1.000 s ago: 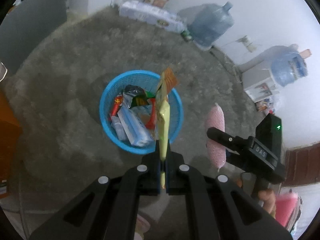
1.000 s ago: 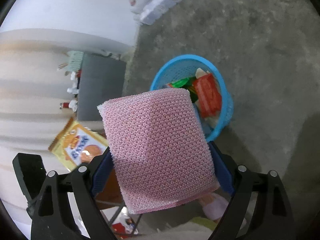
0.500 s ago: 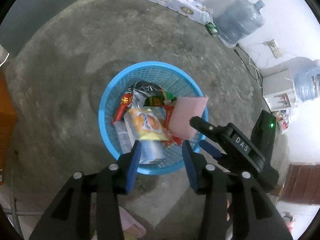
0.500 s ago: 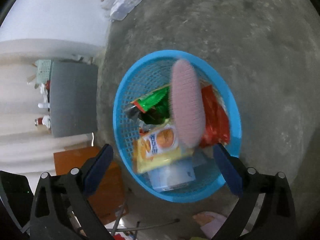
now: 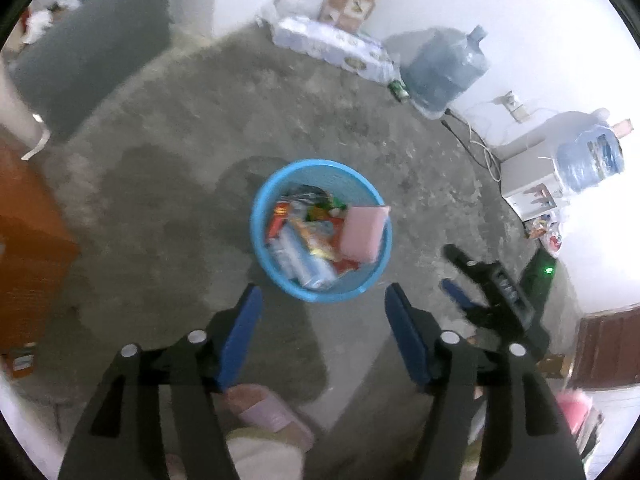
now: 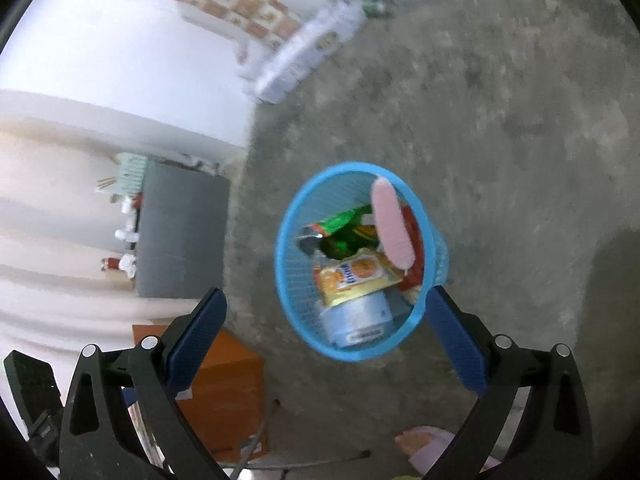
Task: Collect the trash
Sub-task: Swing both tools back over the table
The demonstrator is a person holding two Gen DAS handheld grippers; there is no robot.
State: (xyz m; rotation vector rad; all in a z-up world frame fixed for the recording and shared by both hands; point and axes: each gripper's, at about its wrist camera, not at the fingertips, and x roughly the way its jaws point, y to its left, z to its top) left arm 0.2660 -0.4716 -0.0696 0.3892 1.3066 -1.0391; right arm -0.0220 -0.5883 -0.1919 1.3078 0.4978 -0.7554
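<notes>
Basket (image 5: 320, 296) blue plastic mesh, sits on concrete floor (image 5: 160, 200), light, semi-stiff, best gripped at rim. Inside: pink sponge (image 5: 362, 234) leaning against far wall, soft, light, compressible, pinch across flat faces. Yellow snack wrapper (image 6: 356, 276) on top of pile, thin, crinkly, slippery, take by edge.

Left gripper (image 5: 322, 320) jaws wide apart, holding nothing. Right gripper (image 6: 324, 332) same, empty.

Around: water jugs (image 5: 444, 68), wooden cabinet (image 6: 224, 392), slippered foot (image 5: 268, 416) under left gripper. Nothing blocks basket.
</notes>
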